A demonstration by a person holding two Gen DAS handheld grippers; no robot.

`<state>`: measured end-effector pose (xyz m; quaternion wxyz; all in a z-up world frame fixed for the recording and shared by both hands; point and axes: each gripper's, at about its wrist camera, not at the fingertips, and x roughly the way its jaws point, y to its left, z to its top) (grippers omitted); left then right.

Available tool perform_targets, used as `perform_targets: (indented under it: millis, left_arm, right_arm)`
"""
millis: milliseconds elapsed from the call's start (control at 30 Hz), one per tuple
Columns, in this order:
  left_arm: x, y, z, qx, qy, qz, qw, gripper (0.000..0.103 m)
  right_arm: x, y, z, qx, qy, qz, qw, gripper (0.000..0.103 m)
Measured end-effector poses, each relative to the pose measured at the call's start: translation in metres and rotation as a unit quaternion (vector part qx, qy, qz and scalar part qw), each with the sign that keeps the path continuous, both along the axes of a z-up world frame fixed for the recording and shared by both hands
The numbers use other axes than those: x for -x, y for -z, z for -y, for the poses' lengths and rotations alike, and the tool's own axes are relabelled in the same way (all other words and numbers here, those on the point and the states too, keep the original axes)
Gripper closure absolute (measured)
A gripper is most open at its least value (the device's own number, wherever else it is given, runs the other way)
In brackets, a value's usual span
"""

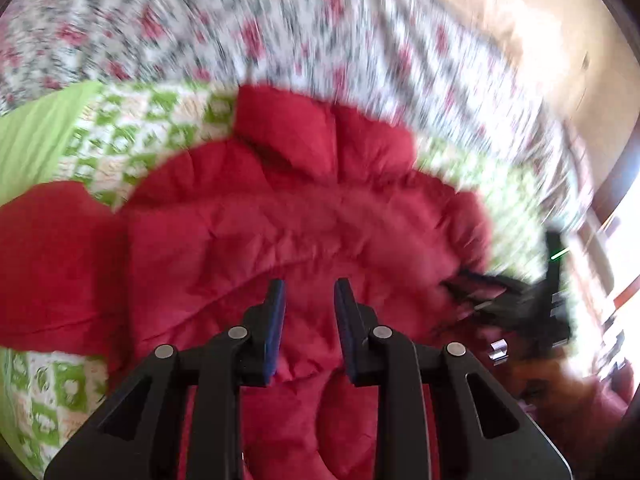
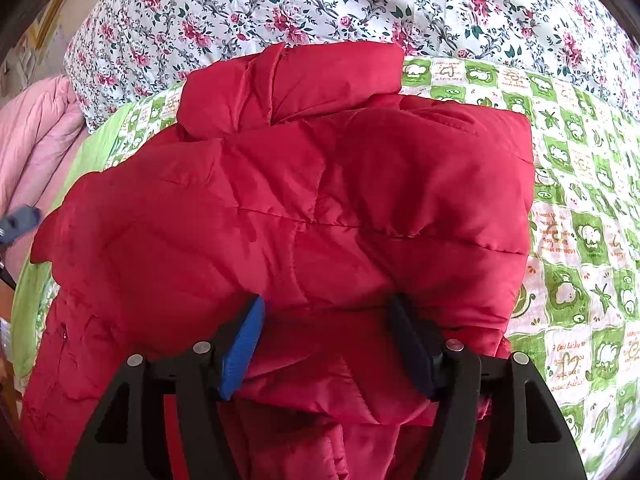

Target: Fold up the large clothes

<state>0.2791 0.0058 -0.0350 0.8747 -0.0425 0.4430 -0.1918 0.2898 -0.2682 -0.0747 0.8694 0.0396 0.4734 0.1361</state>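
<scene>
Daylight floods in from a blown-out window (image 1: 624, 248) at the right of the left wrist view, which is smeared with motion blur, while the right wrist view is sharp, evenly bright, softly shadowed, both bowed and dark-cornered by fisheye.

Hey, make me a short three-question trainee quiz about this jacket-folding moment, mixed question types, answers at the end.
1. True or false: the right gripper is clamped shut on the red puffer jacket.
2. What lies directly under the jacket? A) green checked quilt B) bare wood C) blue towel
3. Fill in: in the left wrist view, the left gripper has its jaws ____ above the jacket.

Key: 1 false, its jaws stand wide apart; 2 A; 3 open.
</scene>
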Motion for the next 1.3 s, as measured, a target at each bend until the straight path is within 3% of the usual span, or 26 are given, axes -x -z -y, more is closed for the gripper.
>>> perform_targets:
  millis: [67, 167, 300, 400, 433, 533, 700, 833, 1000, 1133, 1300]
  left_arm:
    - [-0.015, 0.028, 0.008, -0.047, -0.006, -0.025, 0.9985, 0.079]
    - [-0.023, 0.05, 0.002, -0.033, -0.011, -0.043, 0.9985, 0.08]
    - [-0.018, 0.046, 0.005, -0.048, -0.008, -0.034, 0.9982, 0.079]
    - [-0.016, 0.046, 0.004, -0.045, 0.0, -0.032, 0.9985, 0.08]
    - [-0.016, 0.047, 0.002, -0.04, 0.002, -0.032, 0.9987, 0.081]
    - [-0.017, 0.053, -0.005, -0.015, 0.004, -0.035, 0.9993, 0.082]
    - [-0.019, 0.053, -0.007, -0.003, 0.001, -0.035, 0.9994, 0.082]
    - [-0.019, 0.054, -0.011, 0.007, -0.003, -0.038, 0.9992, 0.082]
    - [-0.012, 0.046, -0.018, 0.019, -0.012, -0.047, 0.9987, 0.082]
    - [-0.001, 0.038, -0.034, 0.02, -0.031, -0.043, 0.9984, 0.082]
    - [0.017, 0.023, -0.067, 0.05, -0.065, -0.039, 0.9959, 0.082]
  right_arm:
    - [0.0, -0.004, 0.001, 0.005, 0.003, -0.004, 1.0, 0.037]
    - [0.007, -0.028, -0.01, -0.008, -0.013, 0.025, 1.0, 0.037]
    - [-0.002, -0.044, -0.057, -0.006, -0.068, 0.044, 0.997, 0.037]
    - [-0.025, -0.012, -0.085, 0.057, -0.073, 0.001, 0.996, 0.039]
    - [-0.033, 0.003, -0.086, 0.063, -0.07, -0.012, 0.995, 0.036]
    - [-0.043, 0.016, -0.072, 0.013, -0.053, -0.023, 0.998, 0.032]
    - [-0.04, 0.013, -0.07, 0.004, -0.047, -0.025, 0.999, 0.032]
    - [-0.021, -0.007, -0.06, -0.006, -0.023, 0.005, 1.0, 0.033]
    - [-0.028, 0.016, -0.056, -0.007, -0.018, -0.019, 1.0, 0.032]
    - [-0.03, 0.015, -0.061, 0.004, -0.017, -0.021, 1.0, 0.03]
    - [-0.031, 0.015, -0.06, 0.001, -0.017, -0.023, 1.0, 0.03]
